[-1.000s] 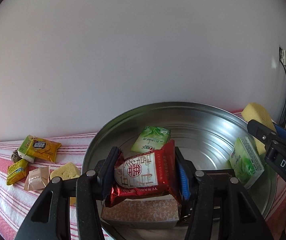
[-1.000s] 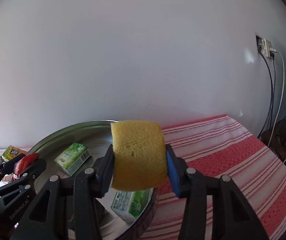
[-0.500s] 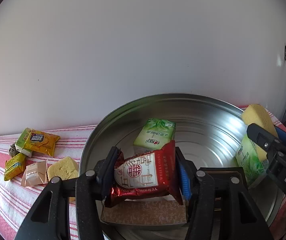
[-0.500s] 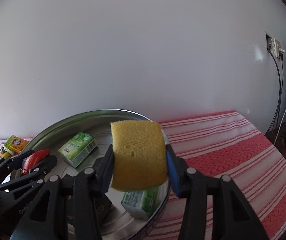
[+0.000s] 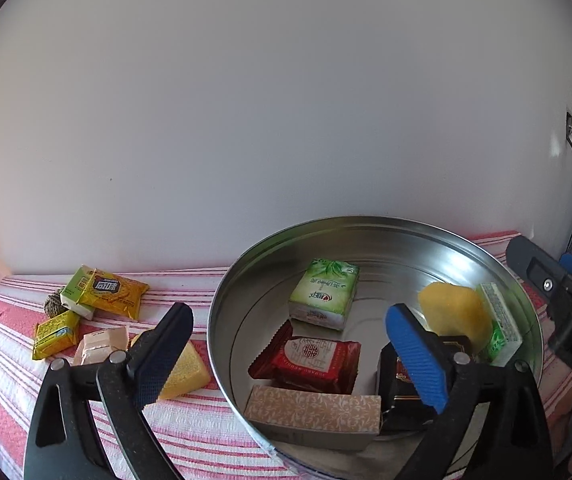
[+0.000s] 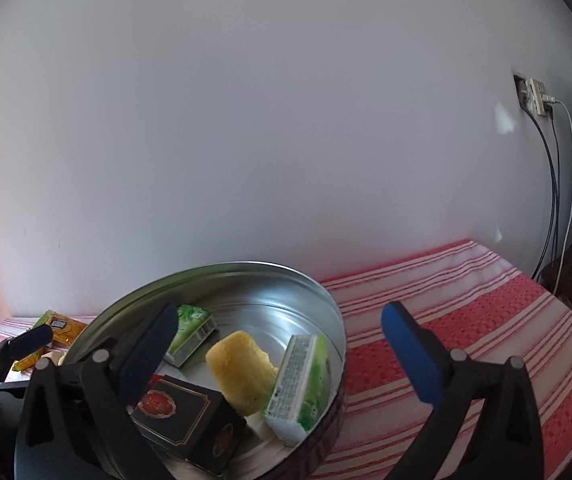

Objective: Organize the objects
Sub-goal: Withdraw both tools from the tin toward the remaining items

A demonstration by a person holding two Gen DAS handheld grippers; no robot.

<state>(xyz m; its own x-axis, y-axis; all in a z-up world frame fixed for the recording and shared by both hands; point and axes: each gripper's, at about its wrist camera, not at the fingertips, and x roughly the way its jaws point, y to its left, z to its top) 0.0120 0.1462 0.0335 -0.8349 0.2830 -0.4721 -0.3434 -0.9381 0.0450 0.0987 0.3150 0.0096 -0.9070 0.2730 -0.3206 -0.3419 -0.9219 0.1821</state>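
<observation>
The round silver metal tin [image 5: 366, 232] on the red-and-white striped cloth [image 6: 466, 320] holds a red foil snack packet [image 5: 306, 362] near its middle and a yellow sponge block [image 6: 241, 364] tipped against a green-and-white tissue pack [image 6: 300, 384] at its right wall. The left gripper [image 5: 294, 354] and right gripper [image 6: 277, 352] hang just above the tin, pointing slightly downward, their jaws opening wide with nothing pressed between them. The leaning sponge could tumble or knock the tissue pack if a finger clips it, and the yellow packets [image 5: 111, 290] near the cloth's left edge remain outside.
</observation>
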